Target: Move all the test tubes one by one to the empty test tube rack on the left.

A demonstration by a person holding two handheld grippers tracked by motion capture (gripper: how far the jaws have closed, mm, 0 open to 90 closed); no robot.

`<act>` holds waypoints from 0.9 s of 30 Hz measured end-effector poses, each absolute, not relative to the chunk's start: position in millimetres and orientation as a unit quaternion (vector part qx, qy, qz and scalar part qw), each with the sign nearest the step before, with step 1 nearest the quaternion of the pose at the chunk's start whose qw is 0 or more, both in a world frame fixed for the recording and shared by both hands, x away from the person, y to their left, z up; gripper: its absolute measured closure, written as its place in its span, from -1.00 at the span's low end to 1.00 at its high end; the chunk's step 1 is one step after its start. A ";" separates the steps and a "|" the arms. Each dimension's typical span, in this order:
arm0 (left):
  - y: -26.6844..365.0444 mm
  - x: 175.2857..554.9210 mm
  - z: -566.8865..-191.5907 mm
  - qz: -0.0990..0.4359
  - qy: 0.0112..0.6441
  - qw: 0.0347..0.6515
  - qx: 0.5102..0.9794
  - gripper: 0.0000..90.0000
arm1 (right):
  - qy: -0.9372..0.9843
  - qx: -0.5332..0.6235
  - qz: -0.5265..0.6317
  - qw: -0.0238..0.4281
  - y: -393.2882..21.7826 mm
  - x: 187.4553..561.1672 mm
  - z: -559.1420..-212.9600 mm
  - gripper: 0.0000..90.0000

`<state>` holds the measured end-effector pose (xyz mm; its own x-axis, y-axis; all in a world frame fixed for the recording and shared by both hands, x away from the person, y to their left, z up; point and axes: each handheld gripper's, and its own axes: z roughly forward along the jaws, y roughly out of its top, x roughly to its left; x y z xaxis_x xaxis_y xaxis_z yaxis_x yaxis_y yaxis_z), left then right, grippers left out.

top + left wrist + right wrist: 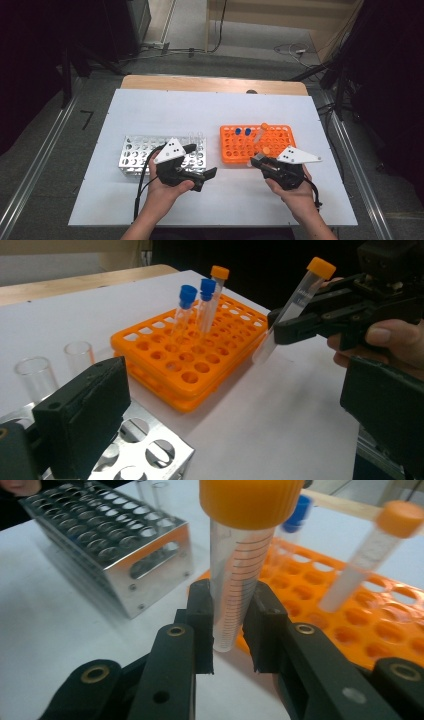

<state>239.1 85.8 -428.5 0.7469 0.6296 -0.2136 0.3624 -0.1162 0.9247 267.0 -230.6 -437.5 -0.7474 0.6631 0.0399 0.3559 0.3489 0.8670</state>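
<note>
Orange-cap tube [239, 575] clamped in right tool [235, 625]; orange rack [281, 145] w/ 2 blue-cap tubes [243, 132]; left tool [200, 167] wide open, empty.

We saw both grippers all black, angular, built from flat linked bars. Left gripper [200, 176] carried a grey three-cornered plate [169, 150] with small dark dots on top; right gripper [258, 161] had the same plate [298, 156]. A black cable [139, 187] trailed from the left one, another from the right. Right gripper's jaw links showed brass-coloured bushings [176, 631] and one pale screw head [353, 695]. Left gripper's fingers [82, 417] were blocky, matte black pads. Forearms were bare, no sleeves seen
</note>
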 end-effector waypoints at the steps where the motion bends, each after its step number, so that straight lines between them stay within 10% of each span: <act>1: 83.9 238.6 -428.6 0.115 0.334 0.574 0.738 -0.99 | 0.809 0.310 0.474 0.159 -227.3 265.7 -438.2 0.62; 27: 47.3 228.5 -432.3 0.077 0.253 0.582 0.769 0.14 | 0.851 0.227 0.464 0.097 -165.1 236.6 -447.0 0.62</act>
<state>228.5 47.3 -432.3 0.8597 0.4792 -0.1769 0.3001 -0.1936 0.9341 236.6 -165.1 -447.0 -0.8779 0.4765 0.0459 0.2967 0.4663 0.8334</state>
